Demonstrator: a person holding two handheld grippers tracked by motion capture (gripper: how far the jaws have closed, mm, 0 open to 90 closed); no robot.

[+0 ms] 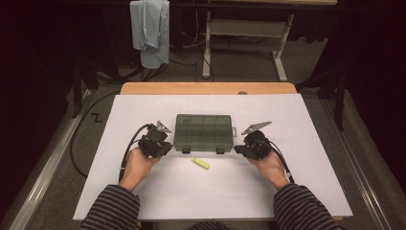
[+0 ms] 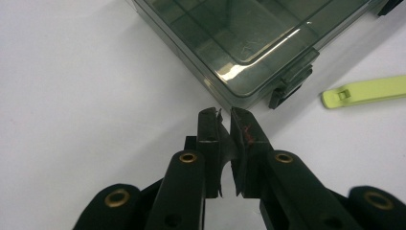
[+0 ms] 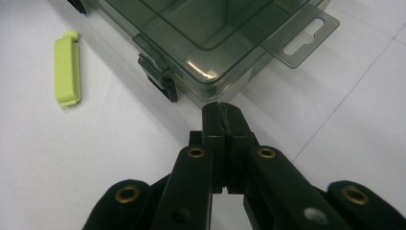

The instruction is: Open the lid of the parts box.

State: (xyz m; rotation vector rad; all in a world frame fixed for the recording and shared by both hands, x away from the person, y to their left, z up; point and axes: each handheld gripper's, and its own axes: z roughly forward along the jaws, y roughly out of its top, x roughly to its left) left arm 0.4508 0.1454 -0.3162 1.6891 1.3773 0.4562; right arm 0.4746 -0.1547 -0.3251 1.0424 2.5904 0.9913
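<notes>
A smoky clear compartment box [image 1: 203,133] lies closed on the white table cover [image 1: 143,191], with two dark latches on its near side. My left gripper [image 1: 169,147] rests by the box's near left corner, jaws shut with nothing between them [image 2: 226,115]; the corner of the box [image 2: 239,38] is just beyond the tips. By the near right corner my right gripper [image 1: 237,148] is also shut and empty [image 3: 221,108], close to the box [image 3: 201,33]. A yellow-green clip [image 1: 200,163] lies flat on the cover in front of the box, between the two grippers [image 2: 366,91] [image 3: 67,72].
The box has a hang tab [image 3: 299,36] on its right end. A strip of wooden table edge [image 1: 206,88] runs behind the white cover. Beyond it stand a white desk frame [image 1: 244,33] and a hanging light blue cloth [image 1: 152,28]; dark floor flanks both sides.
</notes>
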